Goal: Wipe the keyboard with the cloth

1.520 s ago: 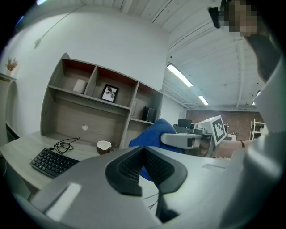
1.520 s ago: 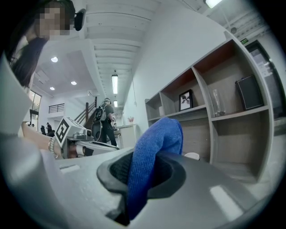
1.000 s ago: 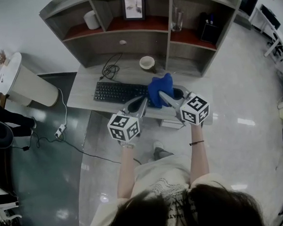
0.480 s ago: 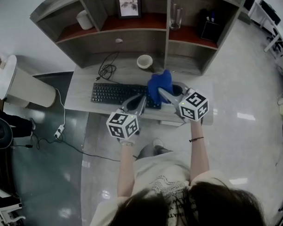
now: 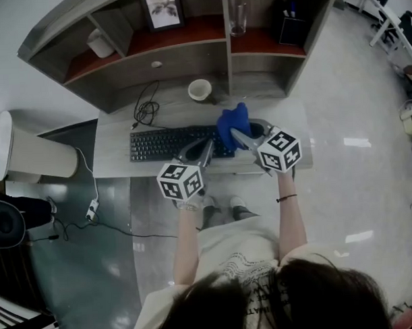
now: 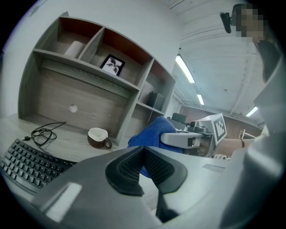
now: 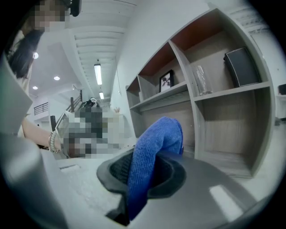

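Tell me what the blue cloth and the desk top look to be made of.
Cloth: probably microfibre, soft and matte; its surface shows a fine fuzzy nap.
Desk top: likely wood-look laminate, matte pale grey; streaky grain lines, no gloss.

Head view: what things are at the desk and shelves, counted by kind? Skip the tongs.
keyboard: 1
blue cloth: 1
cup: 1
cable: 1
glass: 1
picture frame: 1
white cylinder: 1
dark box: 1
Total: 8
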The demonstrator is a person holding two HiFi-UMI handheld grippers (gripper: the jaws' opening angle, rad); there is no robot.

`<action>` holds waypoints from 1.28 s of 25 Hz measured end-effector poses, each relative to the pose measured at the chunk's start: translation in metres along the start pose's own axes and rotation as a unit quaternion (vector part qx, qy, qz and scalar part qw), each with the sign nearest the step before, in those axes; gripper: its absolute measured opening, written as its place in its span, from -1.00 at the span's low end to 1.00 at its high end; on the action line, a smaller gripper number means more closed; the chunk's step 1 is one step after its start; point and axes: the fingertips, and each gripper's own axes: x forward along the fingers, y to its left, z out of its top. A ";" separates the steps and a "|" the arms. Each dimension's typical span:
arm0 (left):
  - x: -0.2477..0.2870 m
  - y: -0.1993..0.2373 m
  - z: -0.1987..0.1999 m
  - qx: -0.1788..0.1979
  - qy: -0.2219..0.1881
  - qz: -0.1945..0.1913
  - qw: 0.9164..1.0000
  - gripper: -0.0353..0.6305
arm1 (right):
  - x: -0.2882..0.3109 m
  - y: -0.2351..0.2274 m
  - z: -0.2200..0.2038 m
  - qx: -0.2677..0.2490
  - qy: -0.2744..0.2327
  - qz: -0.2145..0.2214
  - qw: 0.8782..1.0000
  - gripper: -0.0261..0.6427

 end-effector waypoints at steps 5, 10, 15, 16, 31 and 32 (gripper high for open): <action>0.007 0.013 -0.018 -0.011 0.039 -0.038 0.998 -0.88 | 0.005 -0.003 -0.009 0.030 -0.004 -0.036 0.999 -0.75; 0.012 0.021 -0.034 -0.019 0.073 -0.080 0.994 -0.88 | 0.009 -0.002 -0.020 0.048 -0.002 -0.074 0.996 -0.75; 0.014 0.030 -0.044 -0.016 0.097 -0.114 0.989 -0.88 | 0.011 -0.004 -0.028 0.065 -0.008 -0.116 0.991 -0.75; 0.014 0.031 -0.046 -0.016 0.102 -0.121 0.987 -0.88 | 0.011 -0.005 -0.030 0.068 -0.008 -0.126 0.990 -0.74; 0.013 0.041 -0.063 -0.005 0.154 -0.183 0.971 -0.88 | -0.010 -0.017 -0.055 0.094 0.001 -0.263 0.960 -0.74; 0.015 0.040 -0.062 -0.006 0.150 -0.181 0.972 -0.88 | -0.009 -0.019 -0.055 0.095 0.003 -0.263 0.960 -0.74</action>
